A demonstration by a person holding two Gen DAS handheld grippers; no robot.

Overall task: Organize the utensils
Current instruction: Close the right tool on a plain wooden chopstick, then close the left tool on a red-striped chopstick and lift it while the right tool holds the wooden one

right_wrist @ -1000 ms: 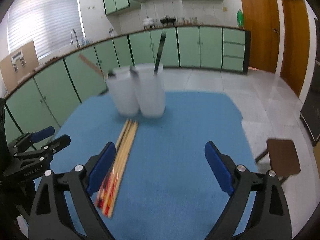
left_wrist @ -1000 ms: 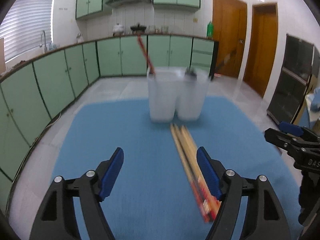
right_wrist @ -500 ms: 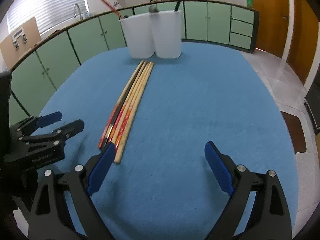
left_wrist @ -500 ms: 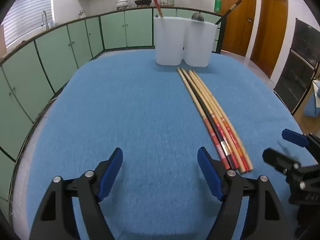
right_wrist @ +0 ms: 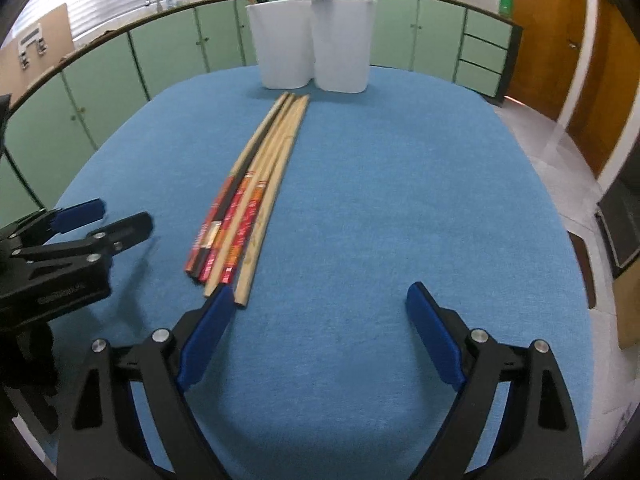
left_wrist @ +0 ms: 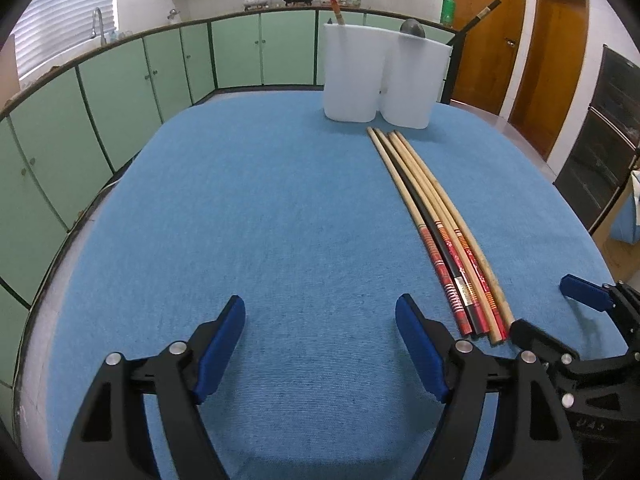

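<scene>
Both tongs gape wide and hold nothing: the left gripper (left_wrist: 320, 322) over bare cloth, the right gripper (right_wrist: 320, 308) with its left pad just beside the near ends of five long wooden chopsticks (right_wrist: 256, 196), lying side by side. Beyond stand two joined white plastic holders (left_wrist: 376, 76), each holding a chopstick. A blue cloth-covered table (left_wrist: 248, 208) sits among green kitchen cabinets (left_wrist: 168, 64).

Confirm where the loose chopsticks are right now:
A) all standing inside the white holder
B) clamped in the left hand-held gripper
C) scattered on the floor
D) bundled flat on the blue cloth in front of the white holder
D: the chopsticks lie side by side on the blue cloth, tips near the white holder; both hand-held grippers are open and empty.
</scene>
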